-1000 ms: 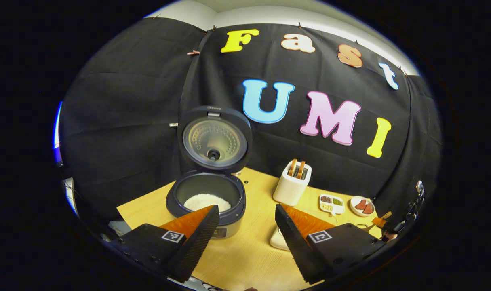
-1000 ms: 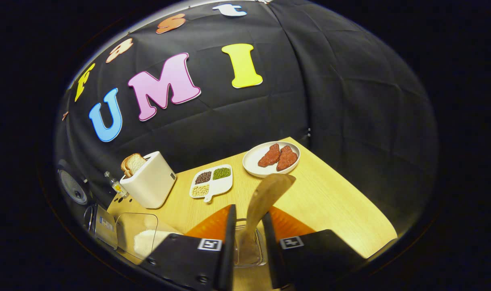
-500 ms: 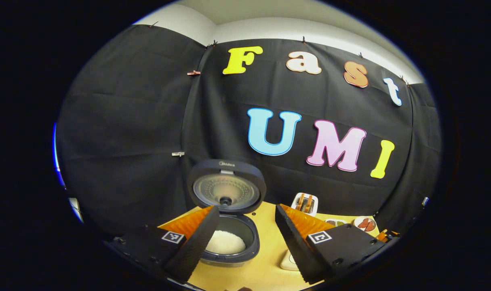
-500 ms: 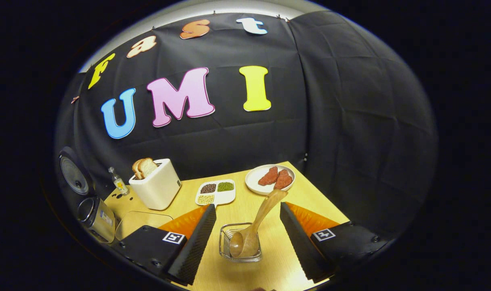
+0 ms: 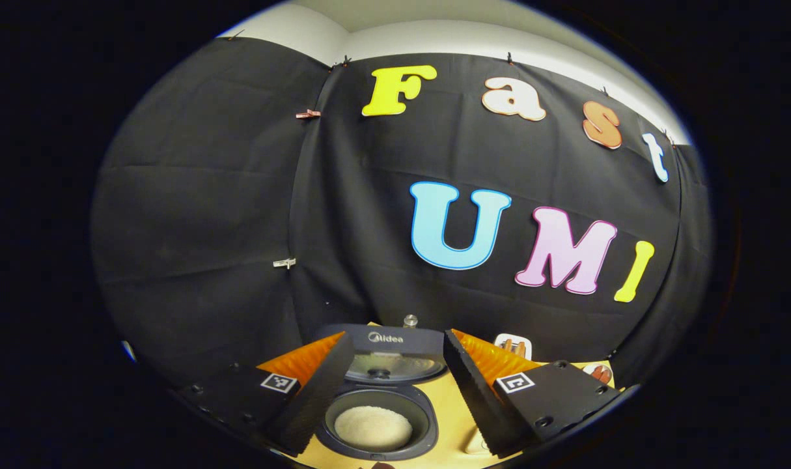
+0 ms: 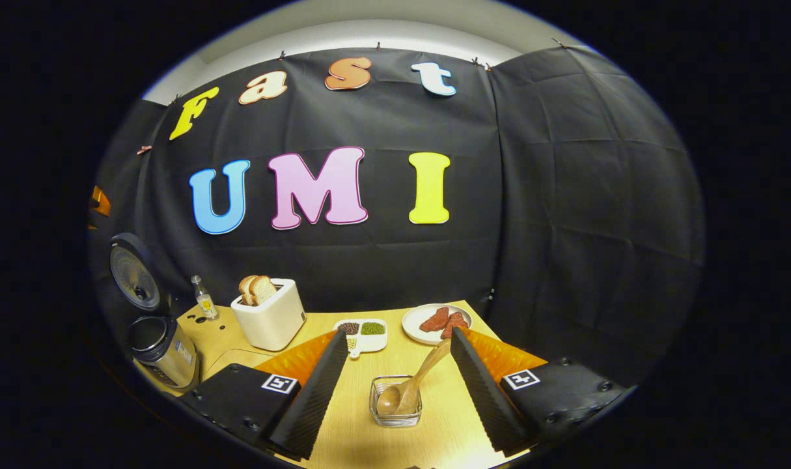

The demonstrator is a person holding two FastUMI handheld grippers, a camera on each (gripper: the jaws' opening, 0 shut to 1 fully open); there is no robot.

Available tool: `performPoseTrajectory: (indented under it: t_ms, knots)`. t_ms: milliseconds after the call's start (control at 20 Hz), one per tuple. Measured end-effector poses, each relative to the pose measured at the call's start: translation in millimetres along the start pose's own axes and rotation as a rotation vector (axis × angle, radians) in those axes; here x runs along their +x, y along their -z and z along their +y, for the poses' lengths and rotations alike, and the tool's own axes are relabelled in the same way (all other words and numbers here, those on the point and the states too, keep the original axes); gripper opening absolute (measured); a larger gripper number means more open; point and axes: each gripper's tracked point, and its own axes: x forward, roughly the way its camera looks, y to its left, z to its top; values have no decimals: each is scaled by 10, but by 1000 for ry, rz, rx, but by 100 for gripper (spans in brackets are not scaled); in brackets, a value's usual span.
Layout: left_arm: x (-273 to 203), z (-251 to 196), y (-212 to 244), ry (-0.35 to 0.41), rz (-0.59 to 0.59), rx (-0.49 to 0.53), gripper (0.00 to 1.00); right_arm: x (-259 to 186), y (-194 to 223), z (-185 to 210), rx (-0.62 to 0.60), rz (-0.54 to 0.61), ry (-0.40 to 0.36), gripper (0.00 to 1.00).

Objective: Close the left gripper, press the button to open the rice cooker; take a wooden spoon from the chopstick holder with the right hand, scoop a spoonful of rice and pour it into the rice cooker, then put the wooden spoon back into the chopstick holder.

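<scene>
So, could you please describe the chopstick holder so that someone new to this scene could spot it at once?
On the wooden table, look nearer than the white toaster and the plate of meat. There stands the chopstick holder, a small clear box between the open right gripper fingers. It alone is see-through, with a wooden spoon leaning out of it.

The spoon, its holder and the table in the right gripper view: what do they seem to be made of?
The spoon looks like wood: warm brown, matte, faint grain. Its holder seems to be clear glass or plastic, since the spoon's bowl shows through the walls; which of the two I cannot tell. The table appears to be light wood or wood-look laminate, with fine straight grain lines and a smooth finish.
</scene>
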Motion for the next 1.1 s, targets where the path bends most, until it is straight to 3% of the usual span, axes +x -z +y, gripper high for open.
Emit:
performPoseTrajectory:
  t_ms: [150,350,600,800,1100]
  knots:
    - [393,22,-66,22,-9,-7,95,-113,90,109,-2,27,-1,98]
    - [837,114,-20,5,4,81,95,-199,87,268,34,42,-3,98]
    - [1147,49,296,10,128,116,95,-241,68,356,3,41,-25,98]
    - [1032,51,481,3,193,104,100,-176,151,467,9,69,-54,98]
    - [451,29,1077,0,286,80,100,-51,287,849,-20,112,-173,98]
